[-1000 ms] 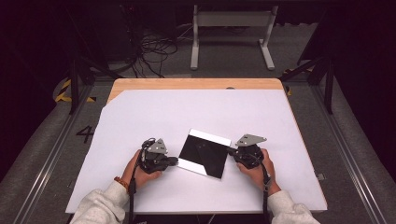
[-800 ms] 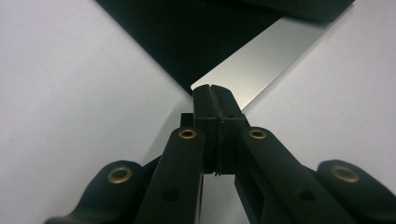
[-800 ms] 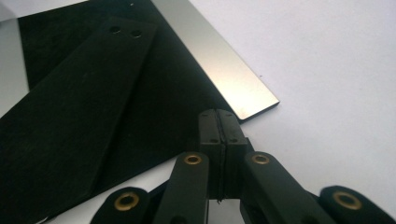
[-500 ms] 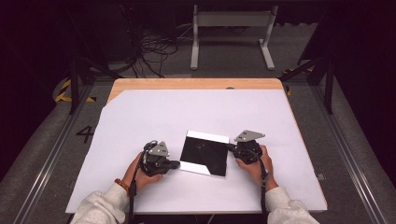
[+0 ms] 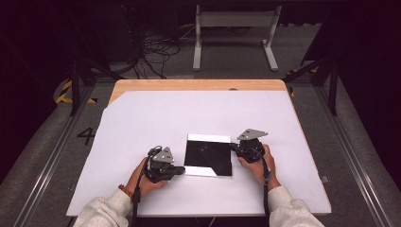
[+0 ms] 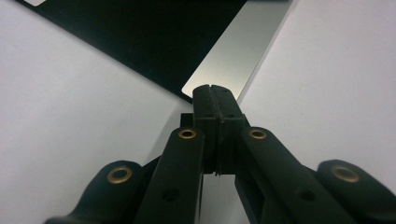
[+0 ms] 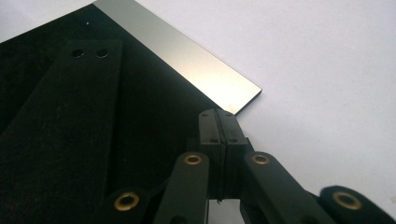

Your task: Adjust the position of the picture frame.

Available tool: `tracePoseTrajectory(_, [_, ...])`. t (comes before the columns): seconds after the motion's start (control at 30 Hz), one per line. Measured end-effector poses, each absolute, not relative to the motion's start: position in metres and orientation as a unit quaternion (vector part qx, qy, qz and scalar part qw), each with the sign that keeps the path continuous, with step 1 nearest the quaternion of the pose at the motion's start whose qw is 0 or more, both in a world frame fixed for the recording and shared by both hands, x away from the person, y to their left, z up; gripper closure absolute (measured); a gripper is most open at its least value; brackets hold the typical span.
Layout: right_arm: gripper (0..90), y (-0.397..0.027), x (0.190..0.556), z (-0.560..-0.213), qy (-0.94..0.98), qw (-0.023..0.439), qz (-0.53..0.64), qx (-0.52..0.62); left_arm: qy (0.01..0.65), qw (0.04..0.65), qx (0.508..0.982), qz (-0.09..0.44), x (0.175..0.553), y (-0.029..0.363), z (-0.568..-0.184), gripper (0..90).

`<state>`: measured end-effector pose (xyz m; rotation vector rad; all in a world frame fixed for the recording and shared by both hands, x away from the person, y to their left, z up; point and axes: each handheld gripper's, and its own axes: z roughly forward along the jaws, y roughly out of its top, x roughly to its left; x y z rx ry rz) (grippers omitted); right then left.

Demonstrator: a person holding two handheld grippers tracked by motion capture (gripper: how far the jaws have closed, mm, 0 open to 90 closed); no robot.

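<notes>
Mirror-like square panel (image 5: 208, 156), dark and glossy with pale bands along its far and near edges, is seen lying flat on the white sheet (image 5: 142, 118) that covers the table (image 5: 198, 85), nearer the table's near edge than its far one and roughly midway between its left and right edges.

The left gripper (image 5: 180, 170) is set at the panel's near-left corner and the right gripper (image 5: 233, 147) at its far-right corner. In the left gripper view the jaws are shown pressed fully together, their tips (image 6: 211, 88) meeting the corner of the pale band (image 6: 233, 56); nothing is clamped between them. In the right gripper view the same is shown: closed tips (image 7: 217, 113) laid against the band's corner (image 7: 233, 100), with no grip taken.

The step in hand is judged to be a nudging or squaring of the panel by two closed tips at opposite corners. It is best done with both tips kept low against the sheet, so that the thin edge is pushed and not ridden over. Equal, gentle pressure should be given from both corners, since uneven force would likely spin the panel. Scraping across the glossy face should be avoided.
</notes>
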<state>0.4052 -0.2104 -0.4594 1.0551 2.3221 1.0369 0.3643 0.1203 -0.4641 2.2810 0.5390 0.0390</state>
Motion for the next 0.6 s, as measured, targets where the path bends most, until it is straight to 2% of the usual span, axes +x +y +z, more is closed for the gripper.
tracePoseTrajectory(0.6, [90.0, -0.2092, 0.4067, -0.4597, 0.827, 0.203, 0.366, 0.375, 0.201, 0.387, 0.900, 0.020, 0.3617, 0.1167, -0.4640, 89.6])
